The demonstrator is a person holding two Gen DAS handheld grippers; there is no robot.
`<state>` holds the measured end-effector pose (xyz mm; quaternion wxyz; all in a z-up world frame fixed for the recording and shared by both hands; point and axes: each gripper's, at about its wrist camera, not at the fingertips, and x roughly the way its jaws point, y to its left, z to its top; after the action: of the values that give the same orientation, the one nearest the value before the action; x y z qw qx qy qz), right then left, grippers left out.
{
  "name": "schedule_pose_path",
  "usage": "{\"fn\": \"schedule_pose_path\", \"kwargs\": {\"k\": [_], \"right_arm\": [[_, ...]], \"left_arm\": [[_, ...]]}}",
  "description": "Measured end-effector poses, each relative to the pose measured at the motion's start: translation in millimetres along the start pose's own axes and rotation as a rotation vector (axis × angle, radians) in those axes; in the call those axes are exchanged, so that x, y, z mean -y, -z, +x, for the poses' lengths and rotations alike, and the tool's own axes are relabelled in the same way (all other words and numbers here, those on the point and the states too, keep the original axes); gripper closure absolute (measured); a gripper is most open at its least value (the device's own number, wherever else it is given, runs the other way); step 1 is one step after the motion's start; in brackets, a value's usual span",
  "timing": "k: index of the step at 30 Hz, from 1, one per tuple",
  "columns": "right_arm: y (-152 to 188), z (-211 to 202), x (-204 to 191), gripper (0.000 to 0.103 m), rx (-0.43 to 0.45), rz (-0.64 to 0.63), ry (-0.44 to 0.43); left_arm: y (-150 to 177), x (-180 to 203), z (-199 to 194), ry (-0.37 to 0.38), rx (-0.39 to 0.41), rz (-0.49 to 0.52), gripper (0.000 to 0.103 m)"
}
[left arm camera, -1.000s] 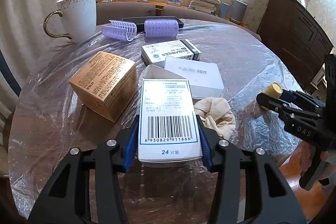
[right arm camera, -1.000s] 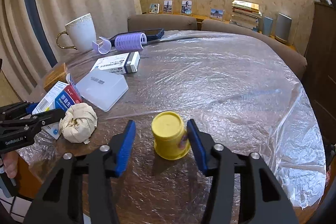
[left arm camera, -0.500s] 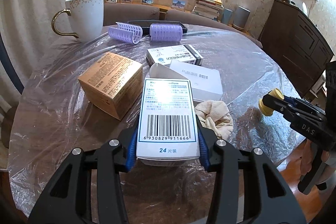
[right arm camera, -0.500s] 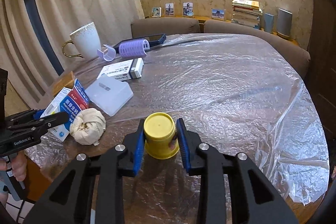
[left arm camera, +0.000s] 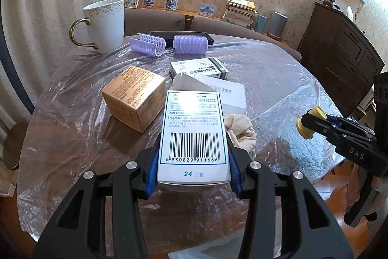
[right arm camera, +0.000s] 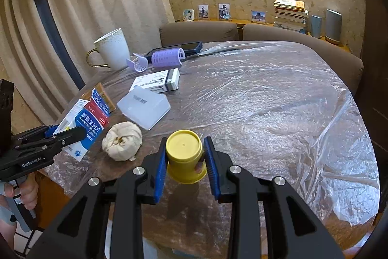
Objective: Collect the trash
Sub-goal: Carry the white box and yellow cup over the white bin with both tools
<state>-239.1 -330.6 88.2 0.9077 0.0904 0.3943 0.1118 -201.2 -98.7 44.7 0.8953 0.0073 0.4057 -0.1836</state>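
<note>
Two grips on my rig: left gripper (left arm camera: 192, 171) clamps the box (left arm camera: 193, 137); right gripper (right arm camera: 185, 169) clamps the yellow jar (right arm camera: 184, 158)

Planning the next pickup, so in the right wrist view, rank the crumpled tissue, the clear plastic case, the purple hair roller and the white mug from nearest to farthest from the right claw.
1. Crumpled tissue, just left of the right claw.
2. Clear plastic case, behind the tissue.
3. Purple hair roller, far back, lying against a phone.
4. White mug, back left; barely farther than the roller, nearly too close to call.
</note>
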Motion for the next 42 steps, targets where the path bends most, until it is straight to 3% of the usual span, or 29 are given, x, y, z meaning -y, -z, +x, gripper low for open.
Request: {"fn": "schedule_pose_path", "kwargs": {"k": [21,42], "right_arm": [[17.8,-18.6,-16.6,0.073,-0.023,-0.038,-0.044],[44.1,-41.6,-24.5,0.073,-0.079,-0.083,-0.083]], "left_arm": [[17.7,6.1,-25.1,-0.001,0.006,0.002,0.056],[47.6,24.8,-40.1,0.042,-0.043,0.042,0.056]]}}
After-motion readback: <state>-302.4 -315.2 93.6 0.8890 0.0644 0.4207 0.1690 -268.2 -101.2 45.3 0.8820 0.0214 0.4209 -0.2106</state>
